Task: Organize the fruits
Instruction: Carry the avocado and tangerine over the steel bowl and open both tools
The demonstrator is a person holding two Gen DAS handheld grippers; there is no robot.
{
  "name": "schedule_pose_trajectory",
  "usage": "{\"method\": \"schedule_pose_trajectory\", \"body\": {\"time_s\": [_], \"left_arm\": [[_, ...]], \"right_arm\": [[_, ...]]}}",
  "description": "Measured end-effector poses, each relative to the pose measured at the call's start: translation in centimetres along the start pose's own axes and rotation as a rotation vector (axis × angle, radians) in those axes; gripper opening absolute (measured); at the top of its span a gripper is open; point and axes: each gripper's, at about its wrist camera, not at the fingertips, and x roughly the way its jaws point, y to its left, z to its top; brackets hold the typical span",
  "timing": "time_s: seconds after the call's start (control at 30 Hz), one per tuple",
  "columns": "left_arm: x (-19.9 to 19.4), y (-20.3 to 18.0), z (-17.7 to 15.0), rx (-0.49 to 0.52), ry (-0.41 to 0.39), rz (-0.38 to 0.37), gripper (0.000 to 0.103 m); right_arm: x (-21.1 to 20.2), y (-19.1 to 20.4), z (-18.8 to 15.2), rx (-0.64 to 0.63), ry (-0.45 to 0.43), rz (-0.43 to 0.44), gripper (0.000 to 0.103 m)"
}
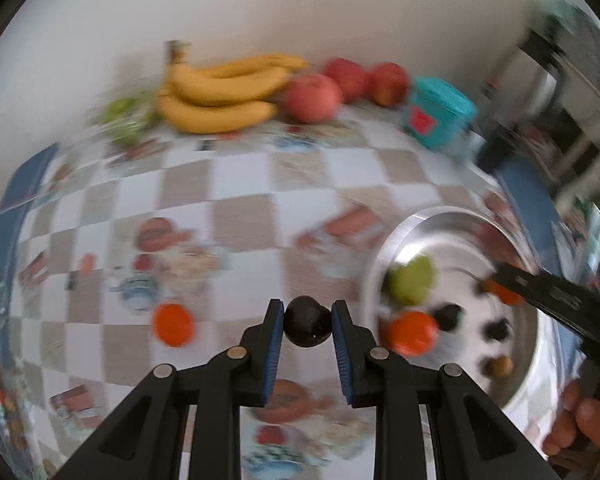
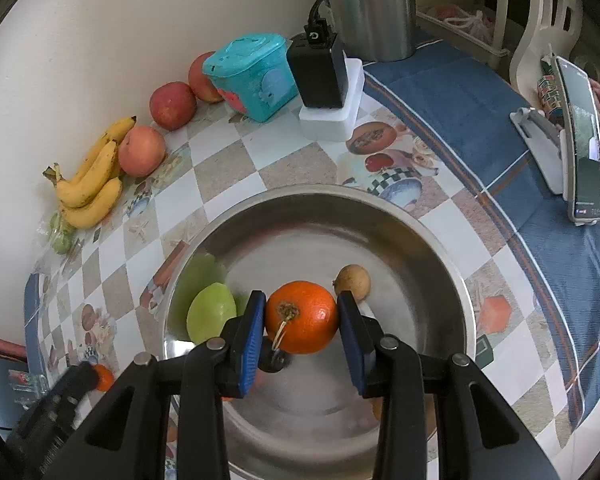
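My left gripper (image 1: 308, 326) is shut on a small dark round fruit (image 1: 308, 327), held above the checkered tablecloth. My right gripper (image 2: 302, 322) is shut on an orange mandarin (image 2: 302, 317), held over the steel bowl (image 2: 440, 248). In the bowl lie a green fruit (image 2: 211, 312) and a small brown fruit (image 2: 353, 281). In the left wrist view the bowl (image 1: 384, 248) sits at the right with a green fruit (image 1: 412, 286), an orange one (image 1: 414, 332) and several dark small fruits. Another mandarin (image 1: 173, 325) lies on the cloth to the left.
Bananas (image 2: 92, 184), three apples (image 2: 142, 151) and green fruit in a bag (image 2: 60, 236) line the wall. A teal box (image 2: 252, 76), a black charger on a white block (image 2: 320, 72), a metal can (image 2: 374, 12) and a phone on a stand (image 2: 580, 140) stand behind.
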Motion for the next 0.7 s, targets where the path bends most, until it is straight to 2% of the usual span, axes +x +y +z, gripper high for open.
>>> {"method": "schedule_pose_trajectory", "body": {"time_s": [0.17, 0.33, 0.5, 0.7], "left_arm": [[1.0, -4.2, -0.7, 0.105, 0.048, -0.093, 0.026], [2.4, -6.5, -1.6, 0.156, 0.104, -0.147, 0.026], [3.7, -7.3, -2.3, 0.152, 0.160, -0.178, 0.027], [4.4, -7.5, -2.6, 0.157, 0.177, -0.178, 0.030]], "right_arm": [[0.5, -0.2, 0.0, 0.005, 0.022, -0.003, 0.038], [1.6, -0.6, -0.4, 0.024, 0.062, -0.012, 0.038], [2.4, -0.7, -0.6, 0.027, 0.090, -0.020, 0.039], [2.7, -0.5, -0.7, 0.016, 0.105, -0.027, 0.040]]}}
